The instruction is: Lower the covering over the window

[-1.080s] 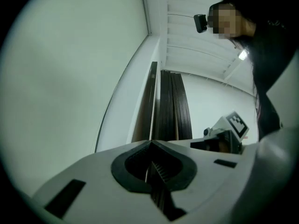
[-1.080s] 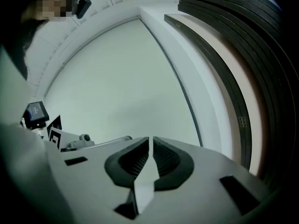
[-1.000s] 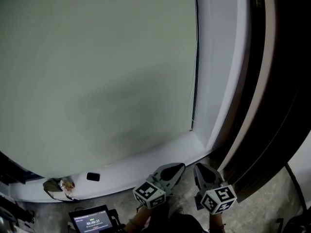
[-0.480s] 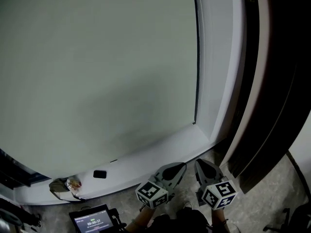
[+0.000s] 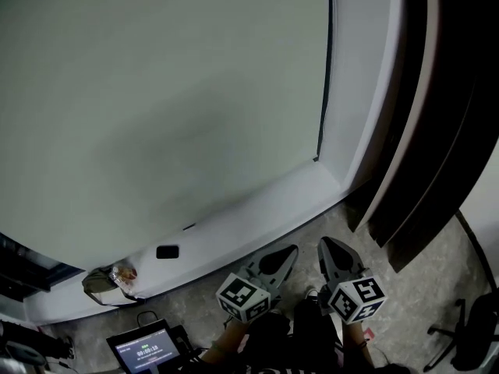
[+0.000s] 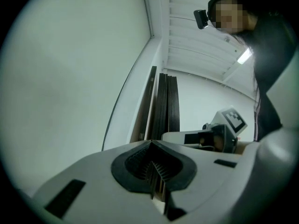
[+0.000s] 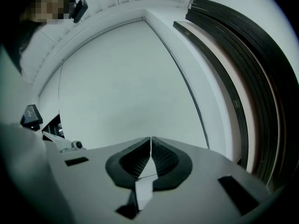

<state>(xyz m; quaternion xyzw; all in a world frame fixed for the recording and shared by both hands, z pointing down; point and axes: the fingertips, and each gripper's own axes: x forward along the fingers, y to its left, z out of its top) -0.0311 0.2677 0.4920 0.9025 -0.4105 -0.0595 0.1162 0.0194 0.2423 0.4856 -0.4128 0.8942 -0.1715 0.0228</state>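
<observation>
Covering (image 5: 156, 107) hangs down to the sill (image 5: 257, 216), far side. Left gripper (image 5: 287, 252): jaws shut, empty. Right gripper (image 5: 327, 248): jaws have just been closing, now together on nothing. Both sit near, apart from the cord (image 5: 323, 92). Risk: with the cord unheld, the covering may creep back up.

Pouch (image 5: 105, 281) on sill (image 5: 265, 216), below blind (image 5: 156, 107)

My right gripper (image 7: 150, 139) has just been closing its jaws; the tips now meet with nothing between them. The pale window covering (image 7: 121, 87) fills the field from 9 to 1 o'clock. Dark frame strips (image 7: 268, 78) run at 3 o'clock.
</observation>
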